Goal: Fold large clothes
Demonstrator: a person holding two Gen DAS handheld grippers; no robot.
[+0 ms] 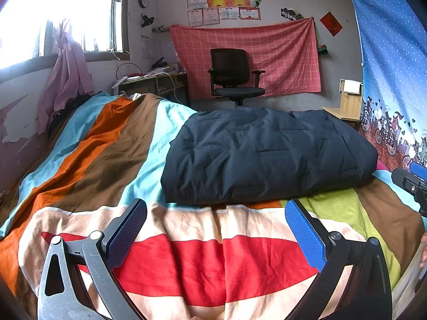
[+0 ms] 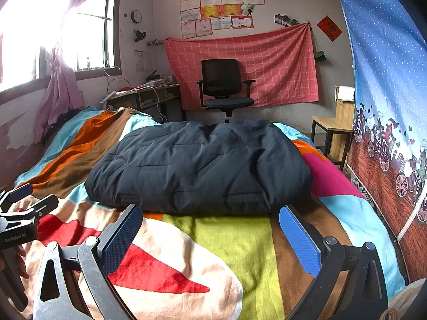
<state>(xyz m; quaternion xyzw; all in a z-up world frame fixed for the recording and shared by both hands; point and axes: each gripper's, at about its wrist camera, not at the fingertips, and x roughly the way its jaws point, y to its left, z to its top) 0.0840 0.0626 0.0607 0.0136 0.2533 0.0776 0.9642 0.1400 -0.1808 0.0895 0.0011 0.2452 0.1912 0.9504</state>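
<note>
A dark navy padded jacket [image 1: 267, 154] lies folded into a thick rectangle on the striped bedspread [image 1: 186, 261]; the right wrist view shows it too [image 2: 200, 165], with its near edge just beyond the fingers. My left gripper [image 1: 216, 210] is open a short way in front of the jacket's near edge, holding nothing. My right gripper [image 2: 210, 213] is open too, its blue pads [image 2: 299, 237] close to the jacket's front edge, apart from it. The right gripper's tip [image 1: 411, 181] shows at the far right of the left wrist view, and the left gripper [image 2: 24, 200] at the left of the right wrist view.
A black office chair [image 2: 224, 88] stands before a pink checked cloth on the far wall. A desk [image 2: 144, 93] sits under the window at left. A wooden chair [image 2: 333, 128] and a blue printed curtain [image 2: 387, 106] border the bed's right side.
</note>
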